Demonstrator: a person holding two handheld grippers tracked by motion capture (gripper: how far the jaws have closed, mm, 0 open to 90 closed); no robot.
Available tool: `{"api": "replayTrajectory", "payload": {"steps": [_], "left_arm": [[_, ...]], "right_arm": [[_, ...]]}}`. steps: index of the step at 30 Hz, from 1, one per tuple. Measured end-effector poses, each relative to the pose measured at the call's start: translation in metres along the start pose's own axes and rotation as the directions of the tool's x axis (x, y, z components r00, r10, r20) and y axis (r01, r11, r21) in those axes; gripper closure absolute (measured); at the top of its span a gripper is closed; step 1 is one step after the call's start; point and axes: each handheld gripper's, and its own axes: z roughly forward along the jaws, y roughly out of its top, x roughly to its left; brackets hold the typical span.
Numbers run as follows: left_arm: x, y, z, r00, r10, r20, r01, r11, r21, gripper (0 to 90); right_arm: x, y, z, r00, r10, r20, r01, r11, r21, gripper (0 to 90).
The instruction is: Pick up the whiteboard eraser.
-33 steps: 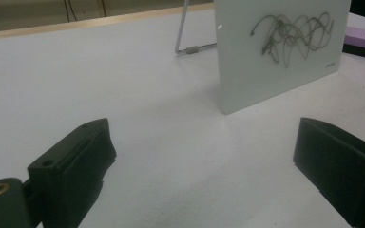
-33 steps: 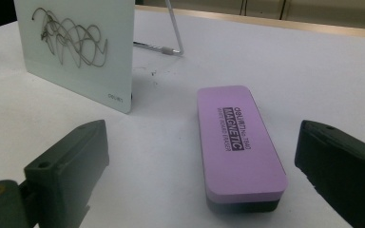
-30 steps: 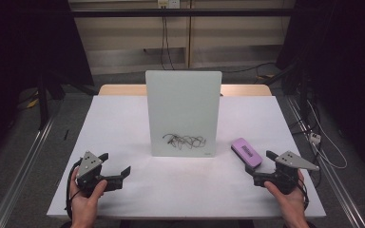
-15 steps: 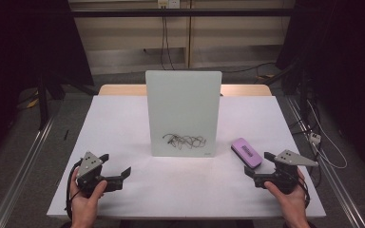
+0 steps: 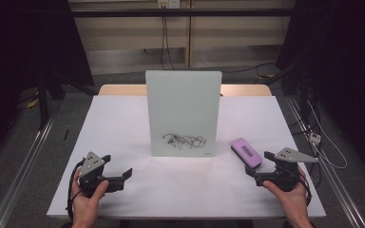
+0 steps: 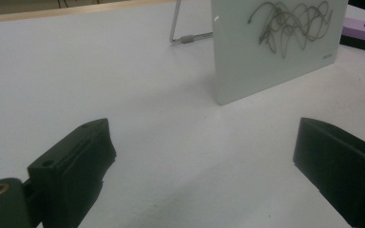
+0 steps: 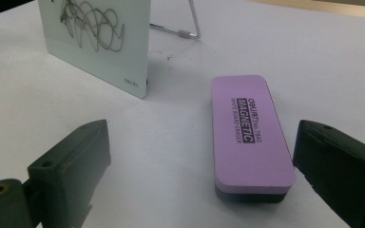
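The right gripper (image 5: 259, 170) is being held wide open and empty, its jaws set around the near end of the purple eraser (image 7: 249, 133), which is lying flat on the white table (image 5: 123, 118) just right of the scribbled whiteboard (image 5: 183, 111). The left gripper (image 5: 119, 175) is likewise being held open, empty, over bare table.

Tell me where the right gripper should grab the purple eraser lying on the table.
Probably across the eraser's two long sides near its middle, coming down from above. It lies flat, long and narrow, and the open right gripper already has it partly between its jaws.
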Motion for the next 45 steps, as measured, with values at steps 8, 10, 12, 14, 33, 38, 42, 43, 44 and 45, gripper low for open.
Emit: {"api": "replayTrajectory", "payload": {"steps": [8, 10, 12, 14, 33, 38, 42, 43, 44, 45], "left_arm": [[0.0, 0.003, 0.002, 0.9998, 0.017, -0.008, -0.017, 0.9998, 0.001, 5.8], [-0.001, 0.003, 0.003, 0.9999, 0.017, -0.004, -0.017, 0.9999, 0.002, 5.8], [-0.001, 0.002, 0.003, 0.9998, 0.02, -0.004, -0.02, 0.9998, 0.005, 5.8], [-0.001, 0.002, 0.002, 0.9998, 0.019, -0.001, -0.019, 0.9998, 0.005, 5.8], [-0.001, 0.001, -0.002, 0.9996, 0.026, 0.006, -0.026, 0.9996, 0.006, 5.8], [-0.001, 0.0, -0.003, 0.9997, 0.023, 0.01, -0.023, 0.9997, 0.006, 5.8], [0.0, 0.0, -0.002, 0.9996, 0.026, 0.009, -0.026, 0.9996, 0.011, 5.8], [0.0, 0.0, -0.002, 0.9996, 0.025, 0.011, -0.025, 0.9996, 0.011, 5.8], [0.0, 0.0, -0.001, 0.9996, 0.024, 0.012, -0.024, 0.9996, 0.013, 5.8], [0.0, 0.0, -0.001, 0.9995, 0.028, 0.012, -0.028, 0.9995, 0.014, 5.8]], "right_arm": [[0.0, 0.002, 0.002, 1.0, -0.001, 0.002, 0.001, 1.0, 0.008, 5.3], [0.0, 0.005, 0.003, 1.0, -0.003, 0.007, 0.002, 1.0, 0.016, 5.4], [-0.002, 0.008, 0.005, 0.9999, -0.007, 0.009, 0.007, 1.0, 0.029, 5.4], [-0.003, 0.012, 0.007, 0.9999, -0.01, 0.005, 0.01, 0.999, 0.045, 5.4], [-0.021, 0.048, 0.035, 0.9982, -0.06, -0.003, 0.06, 0.984, 0.167, 14.6], [-0.024, 0.054, 0.046, 0.9966, -0.082, -0.001, 0.081, 0.977, 0.199, 18.9], [-0.028, 0.056, 0.054, 0.9975, -0.07, 0.01, 0.066, 0.967, 0.245, 20.5], [-0.029, 0.056, 0.056, 0.9971, -0.074, 0.017, 0.067, 0.962, 0.265, 21.2], [-0.03, 0.055, 0.058, 0.997, -0.075, 0.015, 0.068, 0.958, 0.278, 21.5], [-0.031, 0.054, 0.061, 0.9979, -0.065, 0.009, 0.059, 0.956, 0.287, 21.4]]}}
